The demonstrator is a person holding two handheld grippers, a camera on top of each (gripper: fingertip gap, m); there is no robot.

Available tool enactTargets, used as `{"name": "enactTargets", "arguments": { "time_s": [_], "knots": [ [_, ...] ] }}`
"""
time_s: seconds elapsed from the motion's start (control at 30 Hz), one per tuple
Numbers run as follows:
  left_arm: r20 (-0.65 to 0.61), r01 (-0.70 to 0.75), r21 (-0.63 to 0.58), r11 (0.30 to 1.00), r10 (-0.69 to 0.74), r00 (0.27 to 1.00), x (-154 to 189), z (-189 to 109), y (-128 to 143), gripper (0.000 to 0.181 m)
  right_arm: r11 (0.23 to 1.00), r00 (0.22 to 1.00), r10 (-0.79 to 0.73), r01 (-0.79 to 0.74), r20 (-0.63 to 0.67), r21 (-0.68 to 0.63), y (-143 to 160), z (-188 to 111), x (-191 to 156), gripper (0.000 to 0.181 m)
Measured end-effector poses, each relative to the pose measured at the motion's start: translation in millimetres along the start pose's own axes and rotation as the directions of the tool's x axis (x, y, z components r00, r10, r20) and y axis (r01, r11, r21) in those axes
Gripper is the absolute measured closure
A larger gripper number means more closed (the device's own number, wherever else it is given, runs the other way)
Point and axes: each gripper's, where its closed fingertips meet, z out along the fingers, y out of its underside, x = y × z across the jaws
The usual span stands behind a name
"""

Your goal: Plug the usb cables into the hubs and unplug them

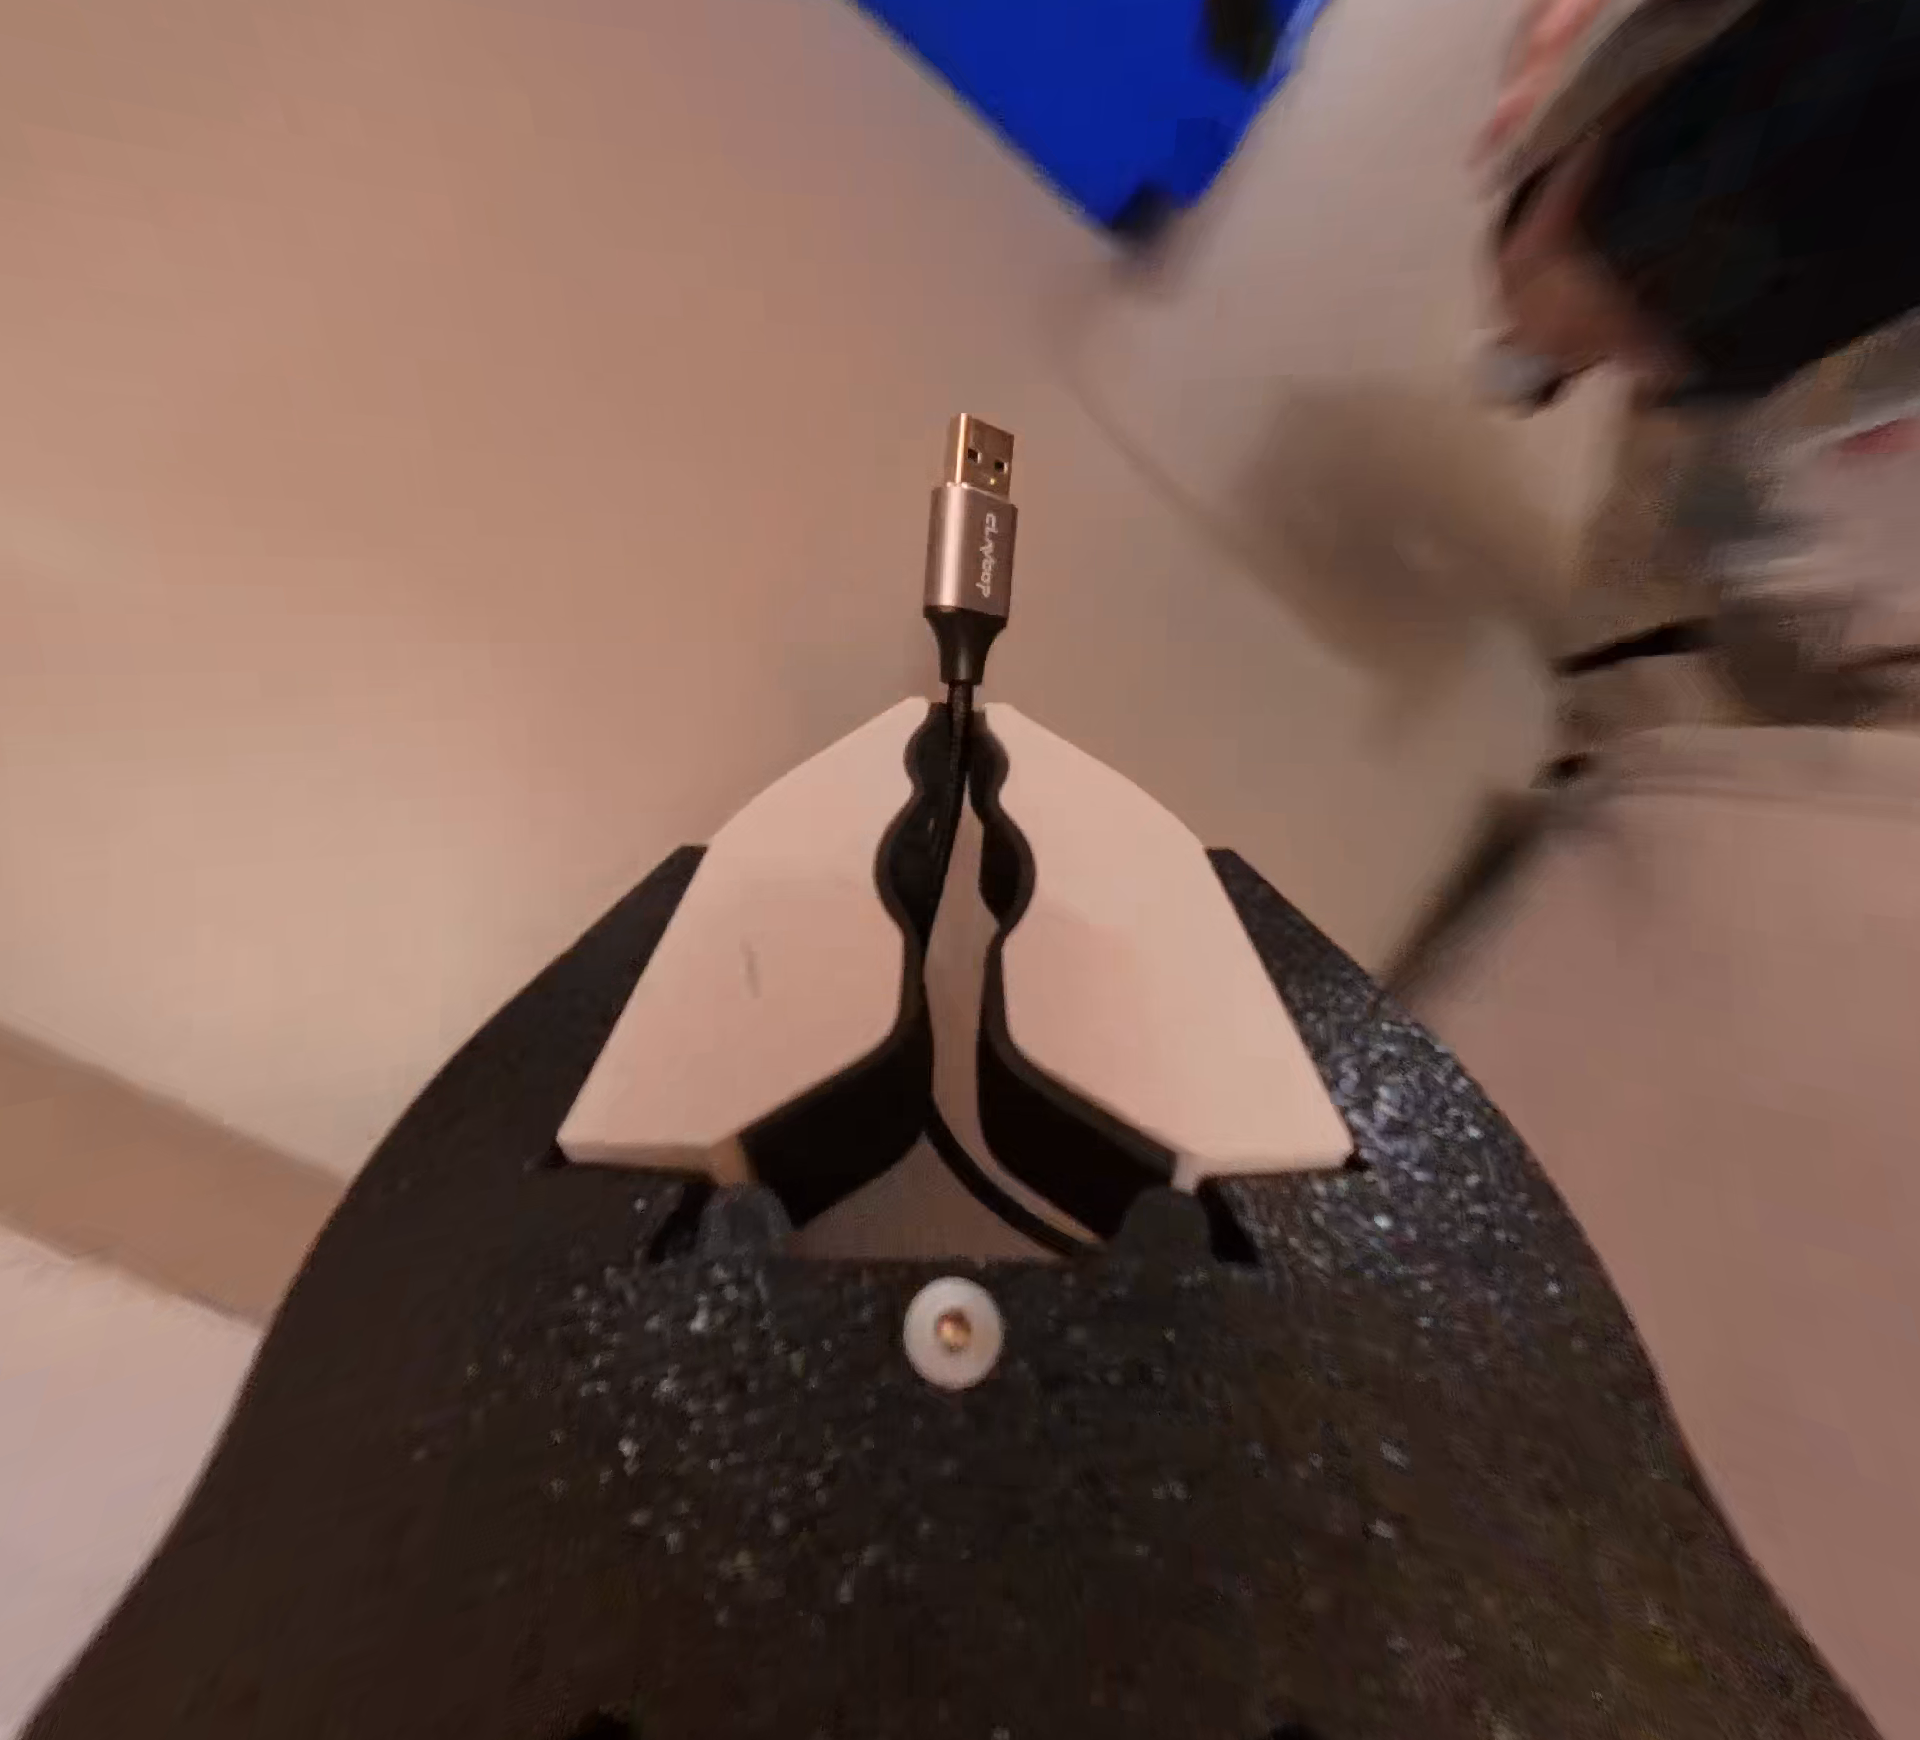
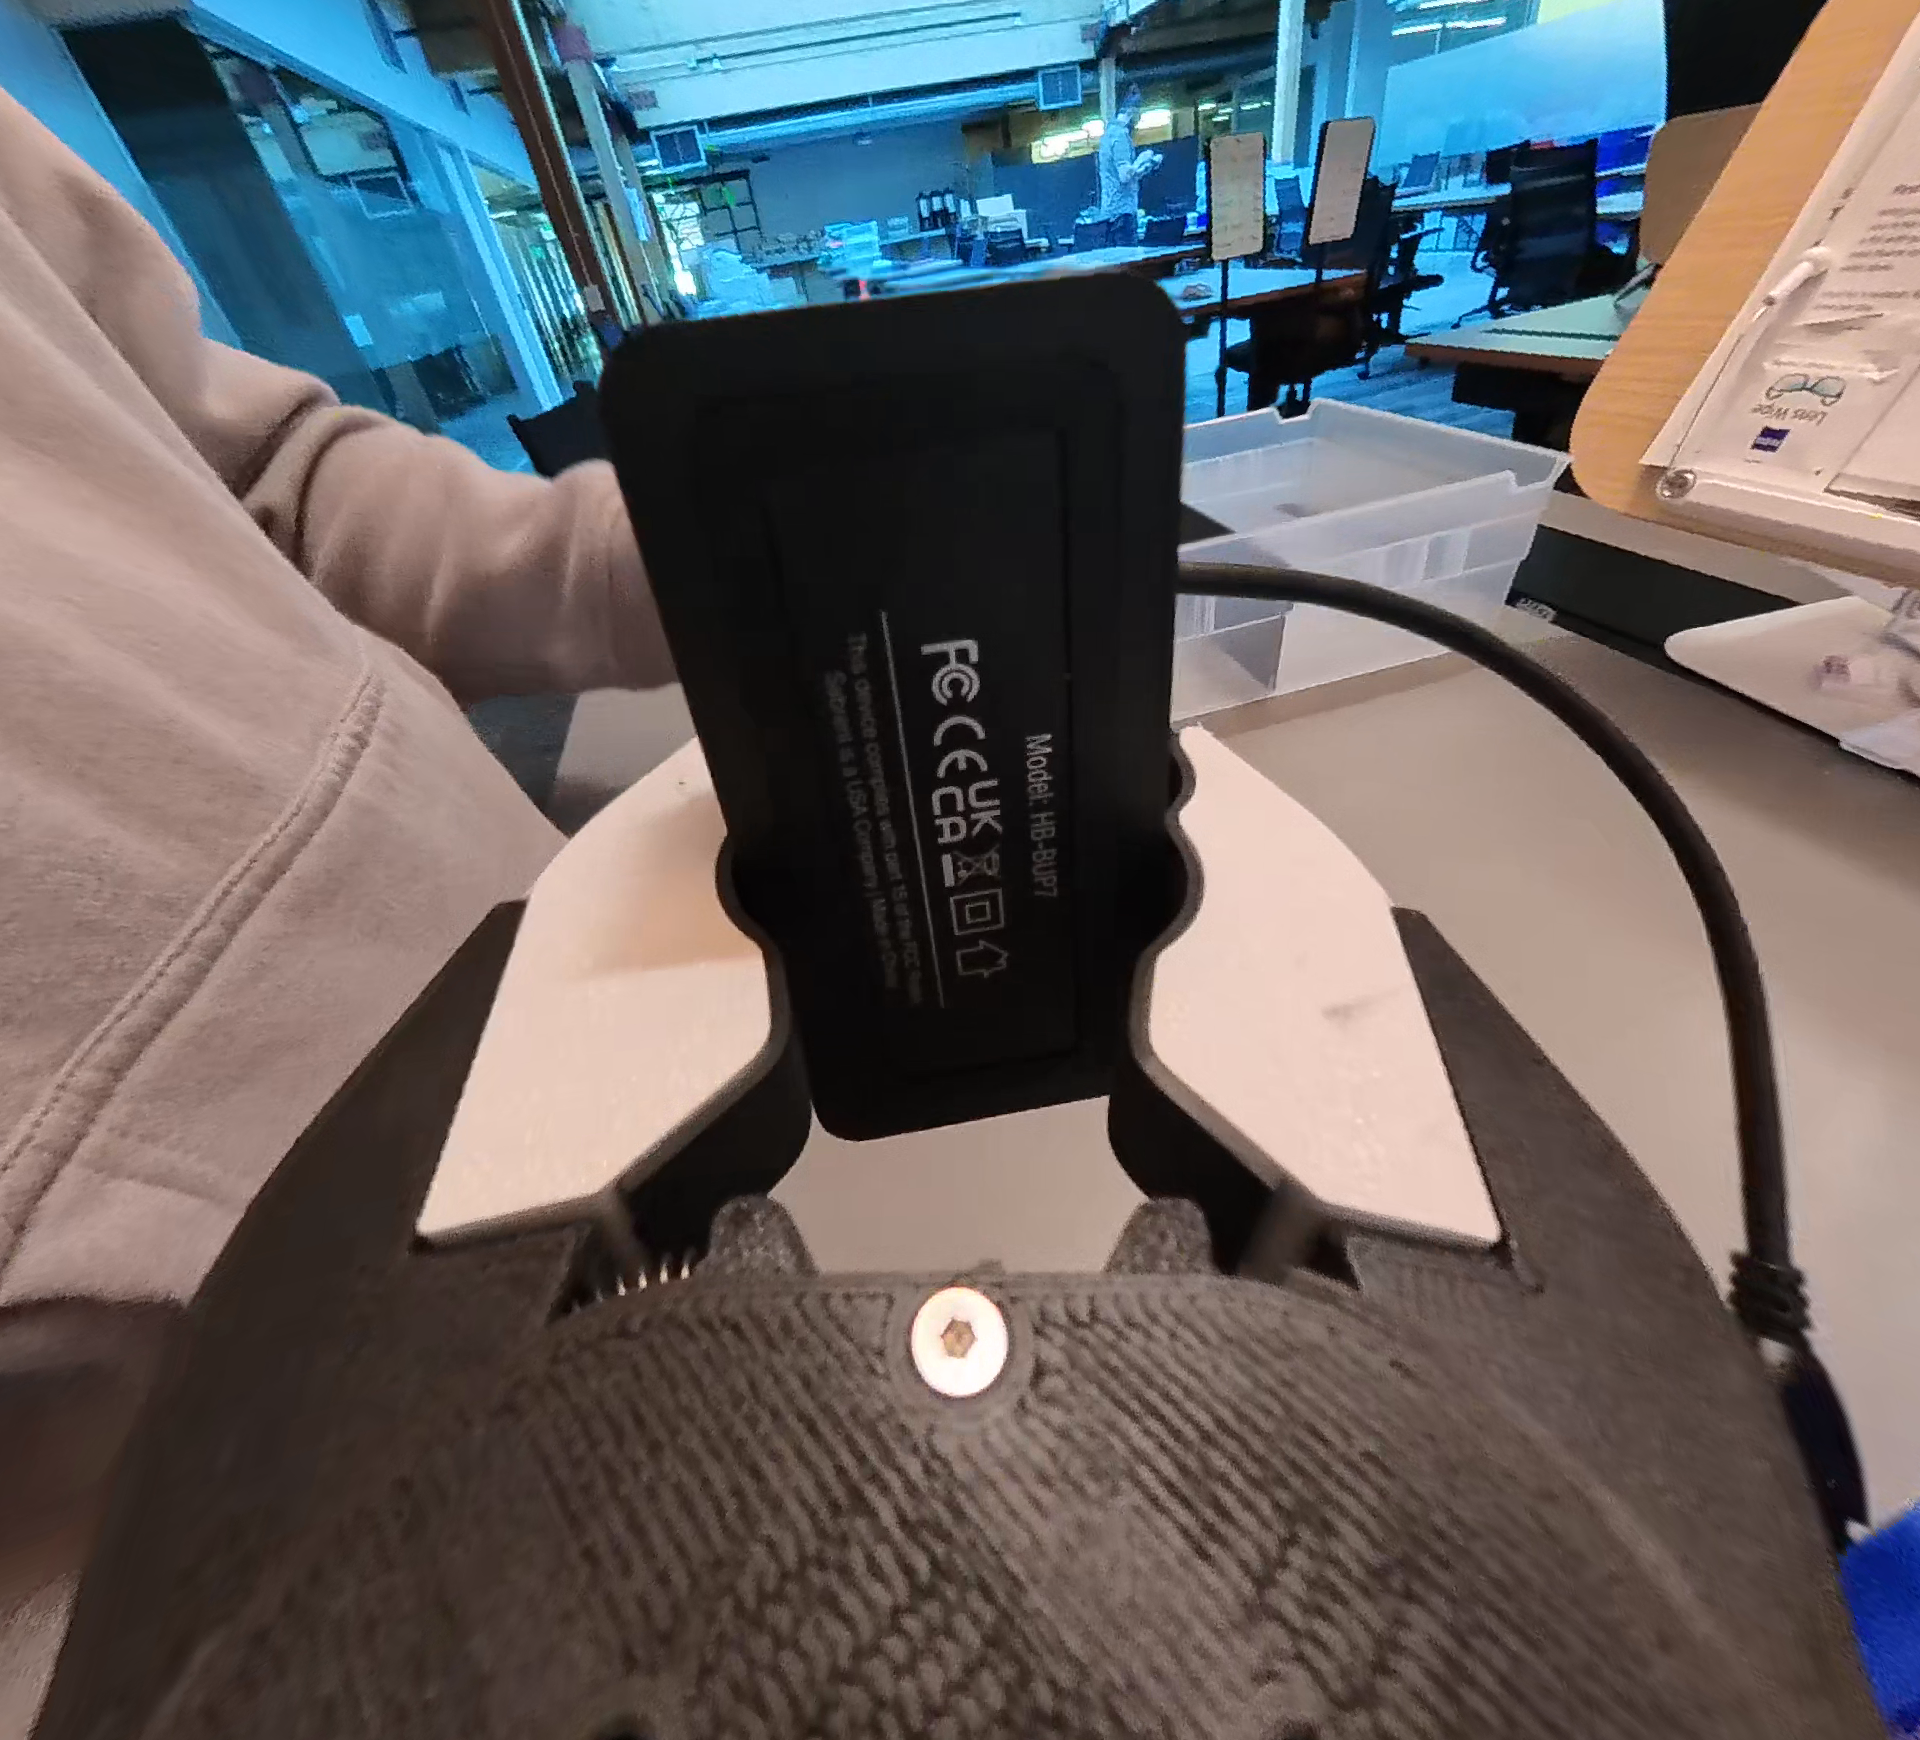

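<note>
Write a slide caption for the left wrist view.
Left gripper fingers shut on a braided USB cable, gold plug pointing forward, unplugged, over a blurred beige surface.

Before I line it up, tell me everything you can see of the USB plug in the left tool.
The USB plug is a flat type-A connector with a gold-toned metal tip and a grey metallic-looking sleeve that bears some writing. Below it, a black strain relief leads into a black braided cable. The left tool is shut on that cable just behind the plug, not on the plug itself. The plug stands free beyond the fingertips, pointing forward and leaning slightly right, in no port. The background is blurred, so what lies ahead is unclear.
</note>
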Motion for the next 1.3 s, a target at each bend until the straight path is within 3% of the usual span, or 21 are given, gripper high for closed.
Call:
{"name": "enactTargets", "arguments": {
  "time_s": [0.03,0.13,0.33,0.47,0.77,1.17,1.3],
  "knots": [
    [-0.091,0.049,-0.020,0.999,-0.050,0.995,16,-7,-7,0.179,1.000,1.000,0.003,-0.003,-0.003,0.006,0,-1,1,0.109],
    [-0.227,0.034,-0.120,0.992,-0.061,0.972,47,-22,-19,0.179,0.999,1.000,0.015,-0.016,0.015,0.029,-1,-3,2,0.109],
    [-0.336,-0.120,-0.282,0.952,0.019,0.942,86,-31,-27,0.179,0.999,0.997,0.009,-0.011,0.078,0.035,-2,2,-3,0.108],
    [-0.413,-0.158,-0.348,0.924,0.000,0.911,106,-30,-29,0.179,0.998,0.994,0.028,-0.033,0.110,0.047,-1,3,-5,0.108],
    [-0.409,-0.190,-0.480,0.857,-0.026,0.912,104,-25,-32,0.179,0.998,0.981,0.051,-0.057,0.186,0.027,3,9,-17,0.108],
    [-0.390,-0.177,-0.585,0.791,-0.083,0.917,102,-25,-21,0.179,0.995,0.983,0.052,-0.036,0.176,-0.091,21,22,-21,0.109],
    [-0.372,-0.183,-0.545,0.818,-0.040,0.927,98,-24,-29,0.179,0.994,0.981,0.070,-0.053,0.180,-0.094,22,21,-20,0.109]
  ]
}}
